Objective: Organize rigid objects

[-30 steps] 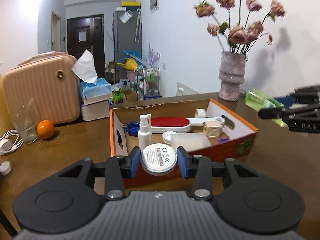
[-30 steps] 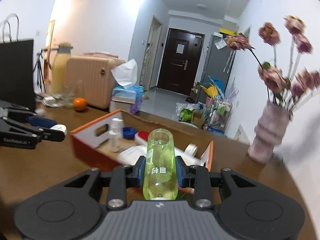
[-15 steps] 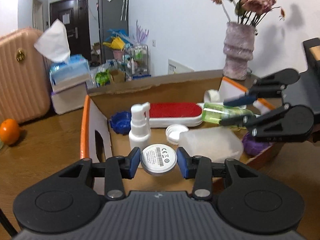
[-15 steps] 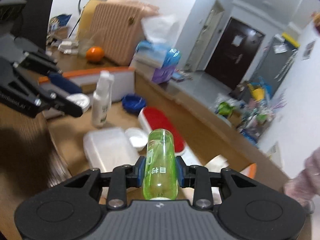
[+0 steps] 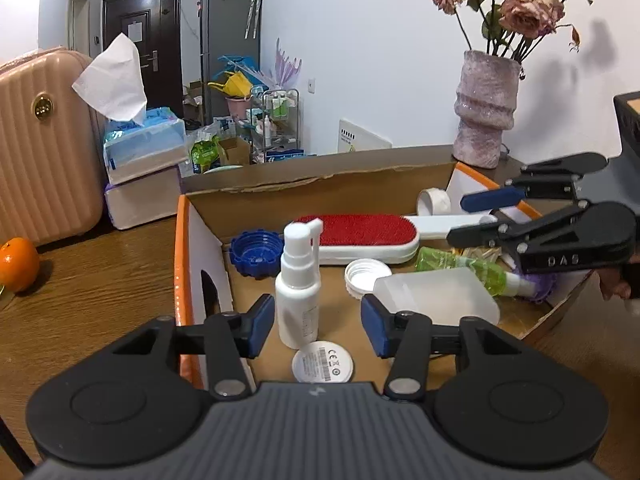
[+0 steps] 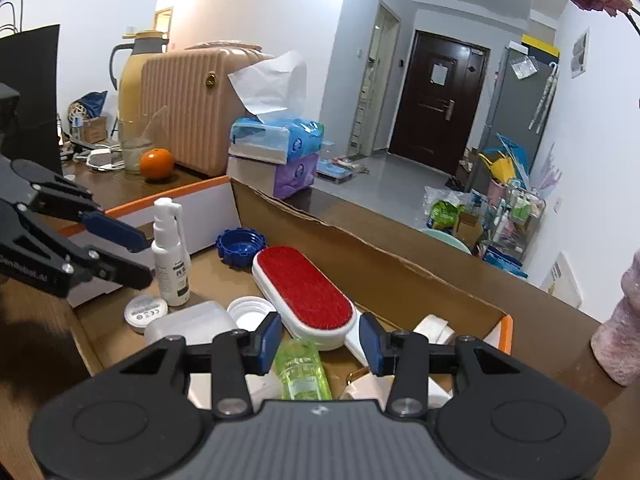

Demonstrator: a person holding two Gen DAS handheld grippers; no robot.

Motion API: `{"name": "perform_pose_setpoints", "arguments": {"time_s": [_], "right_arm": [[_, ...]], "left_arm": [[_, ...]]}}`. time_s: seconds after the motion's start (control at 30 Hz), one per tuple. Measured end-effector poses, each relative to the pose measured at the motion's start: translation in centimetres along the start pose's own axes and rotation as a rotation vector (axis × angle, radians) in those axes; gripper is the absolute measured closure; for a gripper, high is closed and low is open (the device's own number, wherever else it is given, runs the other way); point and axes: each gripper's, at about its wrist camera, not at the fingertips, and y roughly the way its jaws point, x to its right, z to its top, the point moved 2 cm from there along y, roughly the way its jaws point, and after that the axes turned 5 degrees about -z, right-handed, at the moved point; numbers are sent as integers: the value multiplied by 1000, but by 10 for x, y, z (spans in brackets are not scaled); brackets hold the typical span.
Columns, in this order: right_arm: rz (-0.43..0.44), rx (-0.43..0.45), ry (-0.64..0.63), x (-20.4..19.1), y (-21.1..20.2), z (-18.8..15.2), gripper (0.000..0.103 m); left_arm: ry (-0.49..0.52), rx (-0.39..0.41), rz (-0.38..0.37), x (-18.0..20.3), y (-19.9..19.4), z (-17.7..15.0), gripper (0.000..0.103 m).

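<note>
An orange-rimmed cardboard box (image 5: 182, 264) holds a red lint brush (image 5: 356, 234), a white spray bottle (image 5: 298, 284), a blue cap (image 5: 256, 254), a white cap (image 5: 366, 274) and a clear plastic case (image 5: 436, 294). The round white disc (image 5: 323, 366) lies on the box floor below my left gripper (image 5: 318, 326), whose jaws are opening with no pad on it. The green bottle (image 6: 302, 370) lies in the box under my right gripper (image 6: 320, 340), whose jaws are also opening, free of it. In the left wrist view, the right gripper (image 5: 476, 220) hovers over the green bottle (image 5: 464, 266).
A pink vase (image 5: 484, 124) with dried flowers stands behind the box's far right corner. An orange (image 5: 18, 264), tissue packs (image 5: 144, 148) and a pink suitcase (image 5: 44, 140) sit on the wooden table (image 5: 100, 280) to the left. A tape roll (image 5: 434, 200) lies in the box.
Both grippers moved over the box and down into it. The left let go of the white disc and the right let go of the green bottle; both things now lie inside the box.
</note>
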Motion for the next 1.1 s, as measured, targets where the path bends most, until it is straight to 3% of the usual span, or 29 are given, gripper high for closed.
{"name": "perform_pose_setpoints", "arguments": {"time_s": [0.07, 0.13, 0.53, 0.8, 0.87, 0.9, 0.97, 1.03, 1.1], "right_arm": [[-8, -20, -3, -5, -2, 3, 60], [-20, -38, -12, -10, -9, 5, 55], [-114, -120, 11, -33, -78, 14, 44], [-180, -93, 85, -43, -138, 15, 34], [-204, -77, 114, -45, -152, 15, 30], [-214, -66, 130, -45, -159, 14, 29], [-233, -43, 172, -47, -172, 12, 27], [-254, -4, 227, -48, -183, 7, 12], [-303, 53, 299, -49, -195, 0, 11]], "left_arm": [[12, -4, -15, 2, -5, 2, 43], [16, 3, -6, 7, -11, 3, 41], [-43, 31, 59, 24, -73, 11, 28], [-32, 103, 79, 55, -133, 12, 16], [-33, 127, 82, 61, -145, 12, 11], [-33, 146, 90, 64, -150, 12, 2], [-33, 208, 121, 71, -162, 7, 0], [-19, 229, 125, 77, -170, 3, 0], [-3, 238, 106, 86, -176, -4, 0]]}}
